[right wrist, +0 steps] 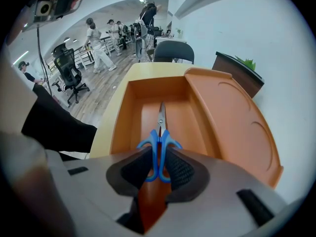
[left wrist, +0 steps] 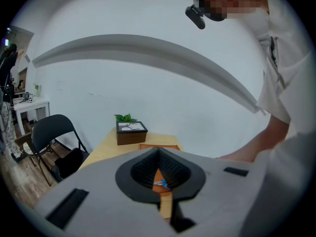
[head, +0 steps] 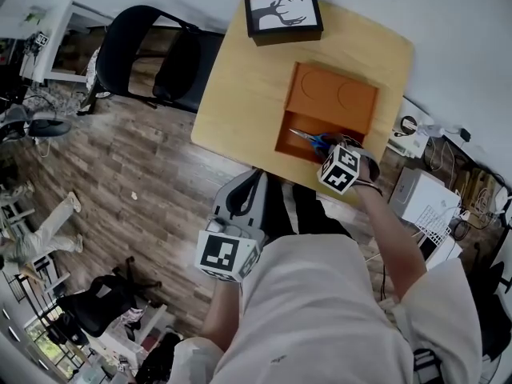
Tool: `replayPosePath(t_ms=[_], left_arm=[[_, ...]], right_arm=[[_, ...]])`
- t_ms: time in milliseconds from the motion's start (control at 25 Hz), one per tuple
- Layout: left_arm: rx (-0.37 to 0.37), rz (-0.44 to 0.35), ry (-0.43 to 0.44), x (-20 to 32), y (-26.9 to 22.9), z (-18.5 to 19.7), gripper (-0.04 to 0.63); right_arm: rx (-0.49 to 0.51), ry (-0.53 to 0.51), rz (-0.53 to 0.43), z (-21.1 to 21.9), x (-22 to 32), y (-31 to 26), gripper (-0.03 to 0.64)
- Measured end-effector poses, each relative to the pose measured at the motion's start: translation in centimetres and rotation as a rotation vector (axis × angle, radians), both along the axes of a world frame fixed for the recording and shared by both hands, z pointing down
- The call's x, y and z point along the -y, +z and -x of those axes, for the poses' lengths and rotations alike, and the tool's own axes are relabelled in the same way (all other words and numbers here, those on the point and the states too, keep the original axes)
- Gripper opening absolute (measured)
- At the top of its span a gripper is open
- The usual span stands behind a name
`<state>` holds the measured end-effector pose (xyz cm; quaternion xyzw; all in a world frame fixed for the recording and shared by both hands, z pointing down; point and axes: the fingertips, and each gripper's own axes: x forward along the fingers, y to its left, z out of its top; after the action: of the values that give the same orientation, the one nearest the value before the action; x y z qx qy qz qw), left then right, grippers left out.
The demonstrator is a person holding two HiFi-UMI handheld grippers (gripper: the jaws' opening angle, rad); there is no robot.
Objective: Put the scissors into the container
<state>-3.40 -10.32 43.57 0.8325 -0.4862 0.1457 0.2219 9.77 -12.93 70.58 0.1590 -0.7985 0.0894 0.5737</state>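
While my right gripper [right wrist: 158,164] clamps the blue handles of the scissors [right wrist: 160,132] between its pads, the blades point away from me along the deep near compartment of the orange container [right wrist: 232,127]. Whether the tips touch the compartment floor, I cannot tell. From the head view, the scissors [head: 312,138] sit over the near right part of the container [head: 332,94], with the right gripper [head: 328,145] just at its near rim. The far part of the container is a shallower shelf with two round recesses. My left gripper [left wrist: 158,154] has its jaws brought together at the tips with nothing between them; through the small gap behind them I see the container farther off. In the head view the left gripper [head: 248,186] hangs off the near edge of the wooden table [head: 240,94], apart from the container. A framed deer picture [head: 284,14] stands at the far edge, and a black chair [head: 160,54] is to the left.
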Motion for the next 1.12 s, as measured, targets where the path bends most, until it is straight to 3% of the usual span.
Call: replayPosePath(t_ms=[640,1120], left_arm=[[0.012,-0.011,-0.001,-0.3,-0.5,-0.8,0.006],[0.016,-0.011,0.025,-1.1,-0.1,-2.2,0.006]], right_arm=[[0.038,0.017,-0.017,-0.2,-0.1,-1.3,0.078],[0.141,0.111,-0.079,-0.7,-0.2,-5.1,0.057]])
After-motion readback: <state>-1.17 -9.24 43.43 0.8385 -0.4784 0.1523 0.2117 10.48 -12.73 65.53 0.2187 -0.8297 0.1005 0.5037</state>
